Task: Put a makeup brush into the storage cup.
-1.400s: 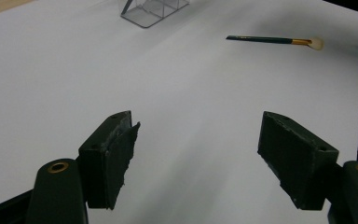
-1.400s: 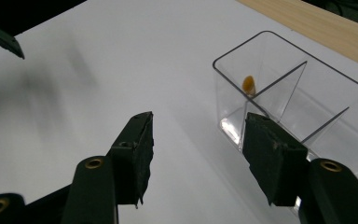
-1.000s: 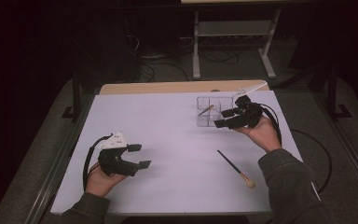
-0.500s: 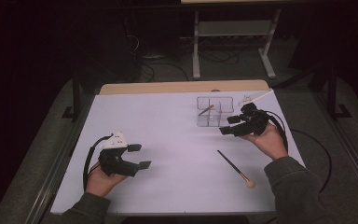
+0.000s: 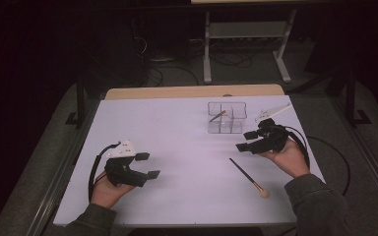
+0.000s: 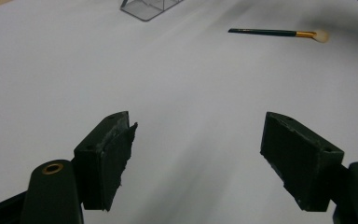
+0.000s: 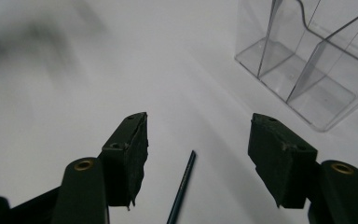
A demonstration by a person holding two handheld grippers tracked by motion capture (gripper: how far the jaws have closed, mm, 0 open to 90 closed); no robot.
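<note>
Right tool (image 5: 250, 140) moved toward brush (image 5: 248, 177); handle tip (image 7: 182, 186) between jaws.

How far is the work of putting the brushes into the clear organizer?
One brush already leans in the clear organizer. The right gripper, jaws open and empty, hangs above the handle of the second brush, which lies on the table. Grasping and placing it remain.

Table (image 5: 177, 147): divided box (image 5: 226, 118) sits toward far right, a stick leaning inside its left compartment. Brush (image 5: 248, 177) lies on the sheet nearer the person, before the box. Stand (image 5: 246, 44) on floor behind the table.
</note>
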